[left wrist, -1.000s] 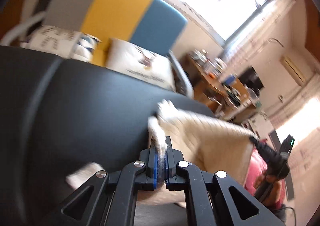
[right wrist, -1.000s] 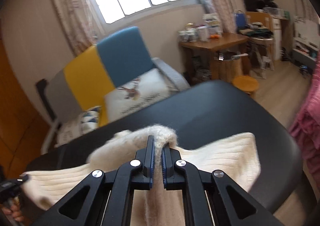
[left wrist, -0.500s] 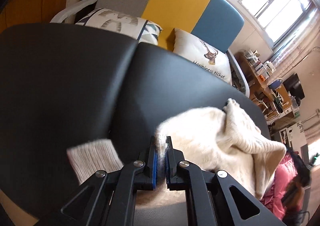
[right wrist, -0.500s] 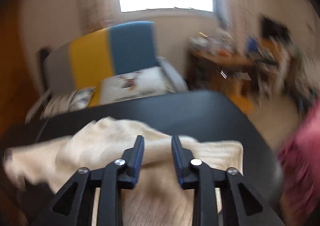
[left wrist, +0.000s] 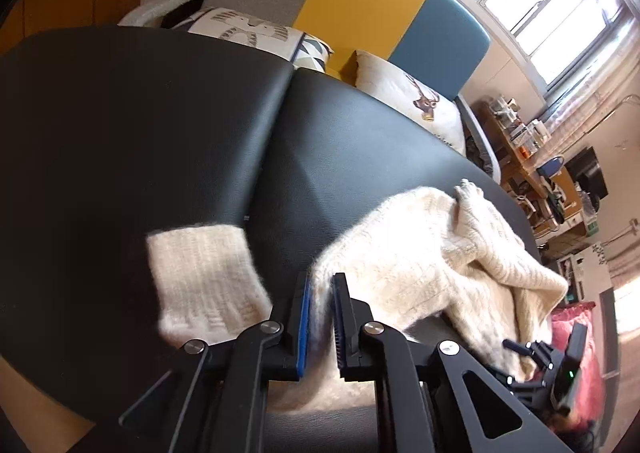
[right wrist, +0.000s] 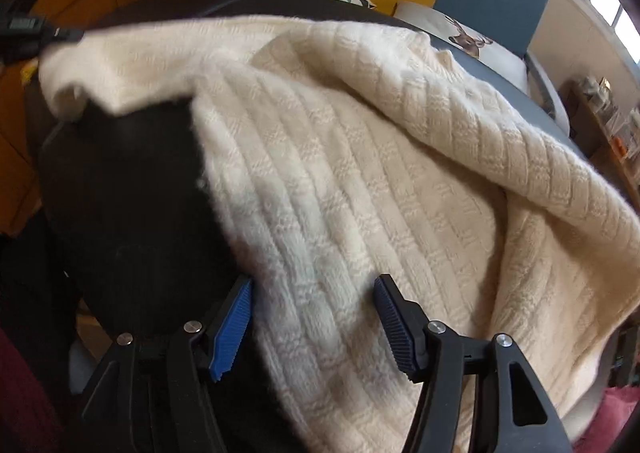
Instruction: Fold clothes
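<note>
A cream knitted sweater (left wrist: 420, 261) lies crumpled on the black padded table (left wrist: 160, 125), one sleeve cuff (left wrist: 204, 281) spread out to the left. My left gripper (left wrist: 321, 317) is shut on a fold of the sweater's edge near the table's front. My right gripper (right wrist: 314, 317) is wide open just above the sweater (right wrist: 360, 181), with ribbed fabric under its fingers but nothing clamped. In the right wrist view the left gripper (right wrist: 24, 33) shows at the top left, at the sweater's far corner. In the left wrist view the right gripper (left wrist: 552, 357) sits at the lower right.
Behind the table stands a grey, yellow and blue sofa (left wrist: 360, 1) with two printed cushions (left wrist: 416, 105). A cluttered wooden desk (left wrist: 532, 165) is at the far right below a bright window. Pink fabric (left wrist: 576, 333) lies beside the table's right end.
My right gripper has let go of the sweater and opened wide, tilting down over it. The sweater has settled onto the table. My left gripper stays clamped on its edge.
</note>
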`<action>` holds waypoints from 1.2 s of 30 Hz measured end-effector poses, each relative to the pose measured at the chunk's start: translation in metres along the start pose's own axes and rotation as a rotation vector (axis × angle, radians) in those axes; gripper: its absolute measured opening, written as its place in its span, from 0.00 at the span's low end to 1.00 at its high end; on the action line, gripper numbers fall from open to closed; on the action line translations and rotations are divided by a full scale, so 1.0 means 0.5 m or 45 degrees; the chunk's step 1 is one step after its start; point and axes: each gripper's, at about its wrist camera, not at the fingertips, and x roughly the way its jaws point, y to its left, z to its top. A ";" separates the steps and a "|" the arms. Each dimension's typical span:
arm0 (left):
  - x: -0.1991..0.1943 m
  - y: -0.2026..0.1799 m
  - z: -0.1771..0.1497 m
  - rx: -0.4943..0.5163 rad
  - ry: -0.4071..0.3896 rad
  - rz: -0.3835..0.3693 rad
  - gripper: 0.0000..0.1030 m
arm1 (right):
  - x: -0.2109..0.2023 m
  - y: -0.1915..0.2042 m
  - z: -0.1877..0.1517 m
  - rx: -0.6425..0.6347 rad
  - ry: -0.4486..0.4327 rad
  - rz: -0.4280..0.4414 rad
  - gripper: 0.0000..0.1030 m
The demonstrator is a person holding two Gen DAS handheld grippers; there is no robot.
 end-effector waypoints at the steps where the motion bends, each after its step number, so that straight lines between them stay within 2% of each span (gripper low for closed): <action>1: -0.005 0.002 -0.002 0.006 -0.007 0.015 0.10 | 0.019 0.008 -0.001 -0.012 0.032 0.011 0.65; 3: -0.021 0.011 -0.007 0.003 -0.033 0.030 0.11 | 0.014 0.015 -0.001 -0.011 0.032 -0.005 0.74; 5: -0.036 0.026 -0.011 -0.007 -0.047 0.028 0.12 | 0.010 0.022 -0.002 -0.011 0.033 -0.022 0.77; 10: -0.052 0.073 -0.032 -0.017 -0.059 0.065 0.15 | -0.002 0.039 -0.003 -0.009 0.034 -0.064 0.78; 11: -0.053 0.076 -0.041 0.006 -0.053 0.057 0.15 | -0.004 0.043 -0.003 -0.009 0.034 -0.072 0.77; 13: -0.058 0.080 -0.055 0.063 -0.047 0.042 0.19 | -0.009 0.049 -0.004 -0.008 0.035 -0.089 0.62; 14: -0.061 0.072 -0.066 0.115 -0.054 0.043 0.20 | -0.011 0.053 -0.004 -0.008 0.035 -0.097 0.53; 17: -0.070 0.038 -0.092 0.343 -0.111 0.087 0.23 | -0.018 0.063 -0.005 -0.007 0.036 -0.122 0.43; 18: -0.068 0.026 -0.098 0.423 -0.121 0.098 0.24 | -0.020 0.066 -0.005 -0.012 0.038 -0.128 0.43; 20: -0.058 0.016 -0.101 0.496 -0.075 0.075 0.25 | -0.020 0.081 -0.005 -0.013 0.039 -0.127 0.43; 21: -0.057 0.011 -0.100 0.513 -0.052 0.016 0.25 | -0.021 0.082 -0.009 -0.005 0.042 -0.122 0.43; 23: -0.061 0.010 -0.092 0.521 -0.022 -0.110 0.40 | -0.020 0.088 -0.017 0.007 0.046 -0.116 0.43; 24: -0.058 0.010 -0.089 0.525 -0.012 -0.126 0.61 | -0.018 0.091 -0.020 0.010 0.048 -0.115 0.43; 25: -0.056 0.010 -0.085 0.530 -0.001 -0.140 0.73 | -0.020 0.094 -0.022 0.005 0.049 -0.116 0.43; 28: -0.043 0.009 -0.079 0.560 0.034 -0.154 0.75 | 0.006 0.092 0.000 -0.004 0.057 -0.110 0.43; 31: -0.002 0.011 -0.087 0.621 0.107 -0.055 0.76 | 0.010 0.085 0.007 0.001 0.079 -0.090 0.43; 34: 0.035 -0.001 -0.113 0.705 0.218 -0.054 0.74 | 0.011 0.080 0.011 0.015 0.101 -0.070 0.43; 35: 0.044 -0.008 -0.122 0.739 0.240 -0.043 0.72 | 0.011 0.081 0.011 0.021 0.104 -0.068 0.43; 36: 0.049 -0.015 -0.133 0.777 0.243 -0.035 0.51 | 0.010 0.082 0.011 0.019 0.106 -0.070 0.43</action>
